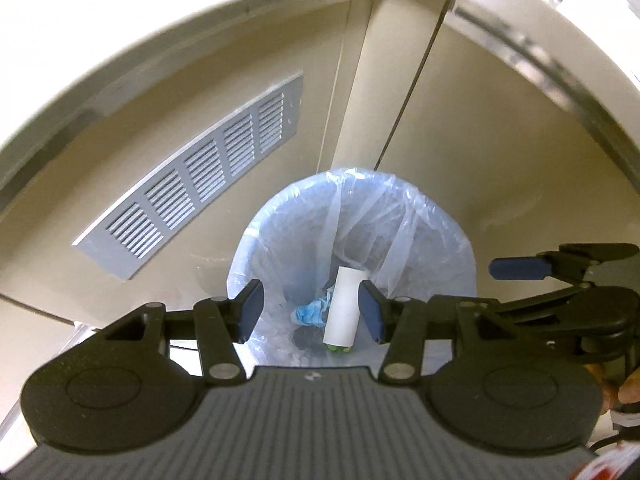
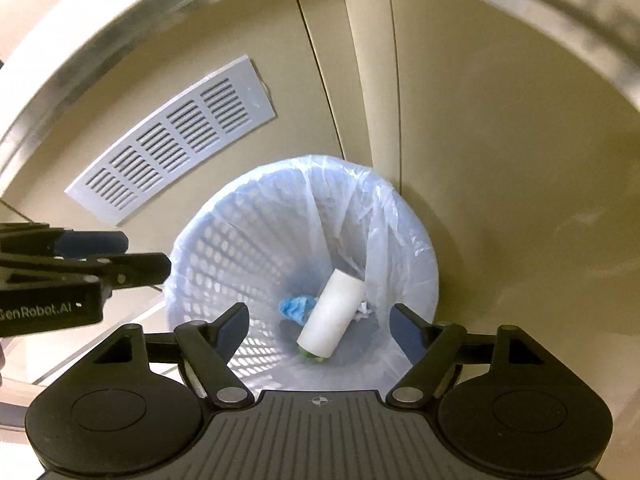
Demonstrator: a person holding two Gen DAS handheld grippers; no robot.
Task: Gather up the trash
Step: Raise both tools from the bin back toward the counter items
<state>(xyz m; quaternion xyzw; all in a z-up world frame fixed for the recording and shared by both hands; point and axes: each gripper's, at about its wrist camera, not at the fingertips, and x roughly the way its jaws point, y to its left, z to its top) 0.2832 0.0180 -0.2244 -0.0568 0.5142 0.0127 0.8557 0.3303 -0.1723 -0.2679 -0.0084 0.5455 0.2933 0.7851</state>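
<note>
1. Far left of the left hand-held gripper (image 1: 311, 312): grey louvred vent (image 1: 200, 168) on the beige cabinet face (image 1: 120, 112), above the floor.
2. Left hand-held gripper: over the wastebasket (image 1: 256, 248), jaws partly apart, nothing between the blue pads (image 1: 252, 312); the roll seen between them lies far below, untouched.
3. Directly under both hand-held grippers: pale blue mesh wastebasket lined with a clear plastic bag (image 2: 384, 216), tucked into the cabinet corner.
4. On the basket bottom: white paper roll (image 2: 332, 314) lying tilted, crumpled blue trash (image 2: 296, 308) touching its left side, a green scrap (image 2: 310, 355) under its near end, white crumpled paper (image 2: 364, 308) at its right.
5. Right hand-held gripper (image 2: 320, 328): beside the left one, jaws wide apart, empty, above the basket's near rim.
</note>
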